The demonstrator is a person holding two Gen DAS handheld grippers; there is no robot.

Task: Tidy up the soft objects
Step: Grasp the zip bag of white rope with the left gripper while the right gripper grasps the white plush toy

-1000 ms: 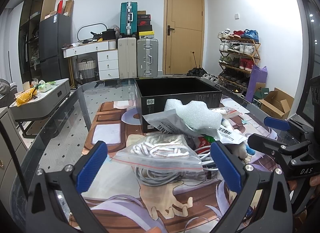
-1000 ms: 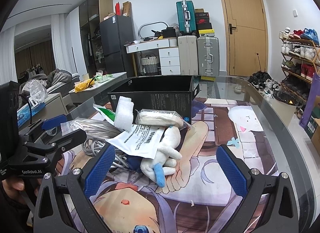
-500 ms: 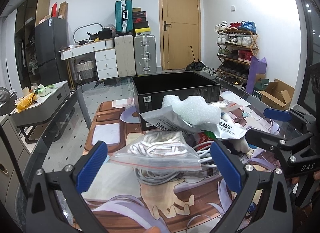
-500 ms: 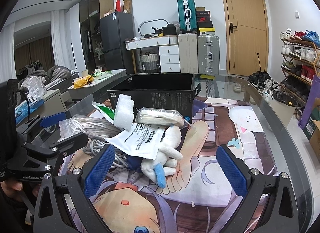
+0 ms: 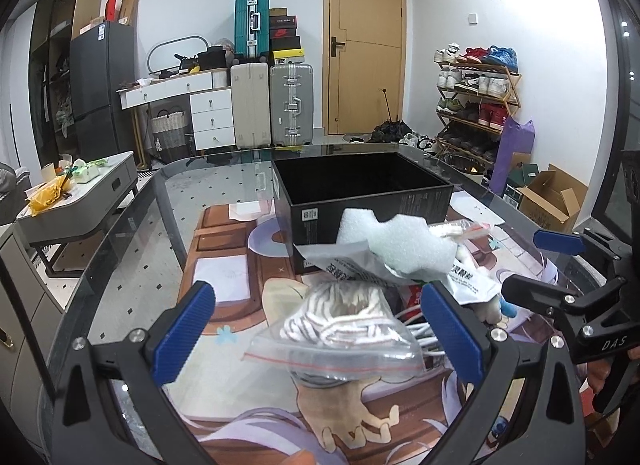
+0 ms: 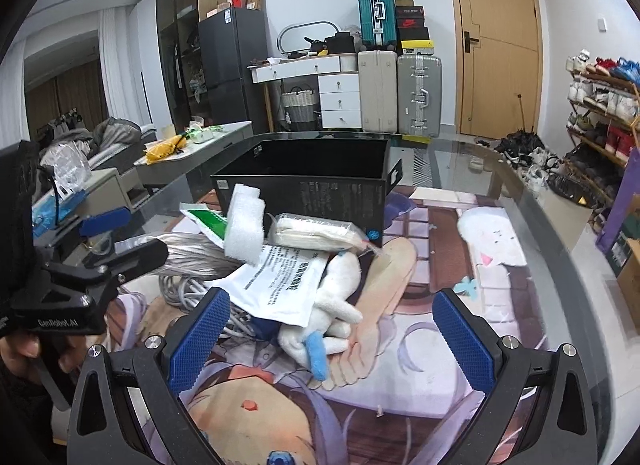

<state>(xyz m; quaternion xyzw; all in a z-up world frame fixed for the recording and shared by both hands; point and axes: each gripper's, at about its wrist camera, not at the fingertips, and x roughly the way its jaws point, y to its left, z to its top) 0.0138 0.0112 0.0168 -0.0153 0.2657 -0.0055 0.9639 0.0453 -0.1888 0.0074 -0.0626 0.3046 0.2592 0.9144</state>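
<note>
Starting | black box (image 5: 360, 185) looks empty | plush toy (image 6: 332, 305), foam block (image 5: 396, 241), bagged cord (image 5: 344, 325) unsorted on surface | left hand-held gripper (image 5: 316, 329) and right hand-held gripper (image 6: 328, 337) spread wide, holding nothing

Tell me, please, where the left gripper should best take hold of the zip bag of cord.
Probably the bulging middle of the zip bag of cord, from straight ahead and above. It lies between the open left gripper pads, nearest in the pile, while its flat sealed edge looks thin and slippery.

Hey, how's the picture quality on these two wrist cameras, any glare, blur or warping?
Left wrist view: strong fisheye bending, the upper-right wall blown out, reflections on the glass table. Right wrist view: sharp, dark vignette corners, door bowed.
</note>
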